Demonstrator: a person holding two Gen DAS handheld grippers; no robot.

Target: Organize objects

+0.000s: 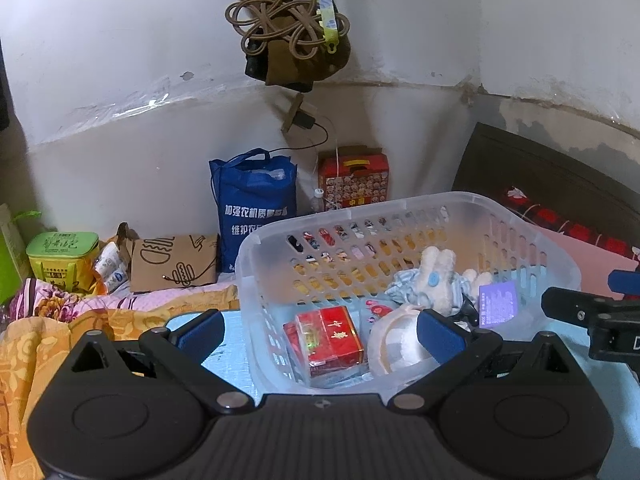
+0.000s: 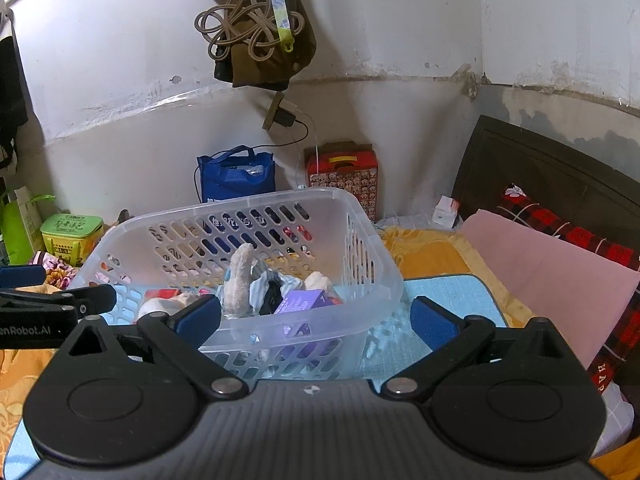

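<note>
while both the left gripper (image 1: pixel 320 334) and right gripper (image 2: pixel 316 318) stand spread wide and grasp nothing, the clear basket (image 1: pixel 560 268) sits on the blue mat (image 2: pixel 448 288) at twelve o'clock of each, holding a red box (image 1: pixel 326 336), plush toy (image 1: pixel 436 276) and purple card (image 1: pixel 498 304).

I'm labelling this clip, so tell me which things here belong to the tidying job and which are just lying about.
Part of the job:
- clear perforated plastic basket
- red rectangular box inside it
- cream plush toy inside it
- small purple box inside it
- left gripper and right gripper, both open

Lying about:
- blue fabric tote bag
- red patterned gift carton
- green lidded tin
- brown paper bag
</note>
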